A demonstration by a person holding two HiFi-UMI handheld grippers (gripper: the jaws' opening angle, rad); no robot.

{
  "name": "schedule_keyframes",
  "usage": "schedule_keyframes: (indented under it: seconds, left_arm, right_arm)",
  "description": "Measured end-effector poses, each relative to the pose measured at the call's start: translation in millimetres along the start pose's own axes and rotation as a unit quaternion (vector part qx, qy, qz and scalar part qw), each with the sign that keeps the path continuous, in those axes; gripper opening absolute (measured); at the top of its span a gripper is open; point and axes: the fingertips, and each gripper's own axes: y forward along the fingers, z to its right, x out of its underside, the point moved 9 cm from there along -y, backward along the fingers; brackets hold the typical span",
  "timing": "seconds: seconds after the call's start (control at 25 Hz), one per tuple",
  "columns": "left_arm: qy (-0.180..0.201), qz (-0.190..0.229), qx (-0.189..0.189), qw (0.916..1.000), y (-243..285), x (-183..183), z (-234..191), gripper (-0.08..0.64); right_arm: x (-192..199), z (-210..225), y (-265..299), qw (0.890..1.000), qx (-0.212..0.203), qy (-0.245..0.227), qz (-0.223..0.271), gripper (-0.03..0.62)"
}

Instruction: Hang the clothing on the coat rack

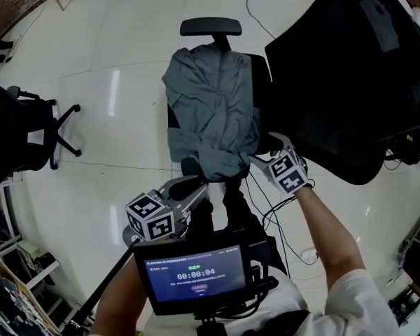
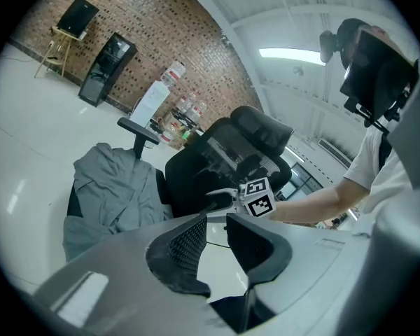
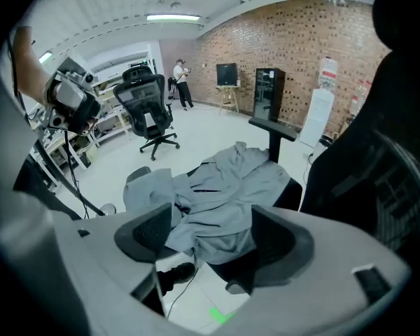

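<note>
1. The white tiled floor spreads out on every side of the black office chair.
2. In the head view the office chair stands with its tall mesh backrest at the right. Its seat is turned sideways to the person, and one armrest is on the seat's far side.
3. The grey garment lies crumpled on the chair's seat and covers nearly all of it. It reaches up toward the far armrest, and one fold hangs over the seat's near edge.
4. A second chair, also black, stands well apart from the office chair, on the side away from its backrest.
5. A lit screen sits near the person, on the near side of the office chair.
6. The right gripper is at the seat's near edge, on the backrest side, and points down at the hanging fold. Its claw gapes wide. In its own view the cloth shows between the jaws, but the pads do not press on it.
7. The left gripper is just off the seat's near edge, on the side away from the backrest. Its claw stands at a narrow gap with nothing in it.
8. Dark cables trail on the floor by the chair's near side.
</note>
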Motion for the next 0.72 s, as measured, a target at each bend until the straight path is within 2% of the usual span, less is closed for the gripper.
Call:
schedule_keyframes:
  seconds: [0.16,0.2,0.28,0.36,0.44,0.52,0.56,0.64,0.68,0.72]
  left_arm:
    - [-0.001,0.006,0.001,1.0000,-1,0,0,0.094]
    - [-0.001,0.008,0.002,1.0000,-1,0,0,0.094]
    - [0.001,0.011,0.004,0.9999,0,0,0,0.094]
    - [0.005,0.014,0.006,0.9999,2,0,-1,0.094]
    - [0.007,0.016,0.006,0.9998,6,-1,2,0.094]
    - [0.011,0.014,0.008,0.9998,10,-3,6,0.094]
    - [0.014,0.013,0.010,0.9998,12,-2,6,0.094]
    - [0.008,0.010,0.010,0.9999,14,-4,11,0.094]
    - [0.003,0.009,0.010,0.9999,15,-6,14,0.094]
    - [0.000,0.008,0.009,0.9999,15,-6,15,0.094]
  right_arm:
    - [-6,6,-25,0.999,0.019,-0.029,0.014,0.368]
    - [-8,3,-30,0.999,0.013,-0.038,0.015,0.370]
    - [-6,-7,-36,0.999,-0.028,-0.033,0.006,0.368]
    - [5,-26,-30,0.995,-0.091,-0.013,-0.030,0.368]
    - [25,-51,-12,0.985,-0.144,-0.005,-0.089,0.368]
    - [48,-69,11,0.974,-0.167,0.012,-0.152,0.370]
    - [59,-73,21,0.968,-0.169,0.036,-0.180,0.369]
    - [73,-73,36,0.957,-0.159,0.094,-0.222,0.303]
    - [74,-70,40,0.955,-0.145,0.112,-0.233,0.190]
    - [72,-66,42,0.956,-0.127,0.119,-0.235,0.136]
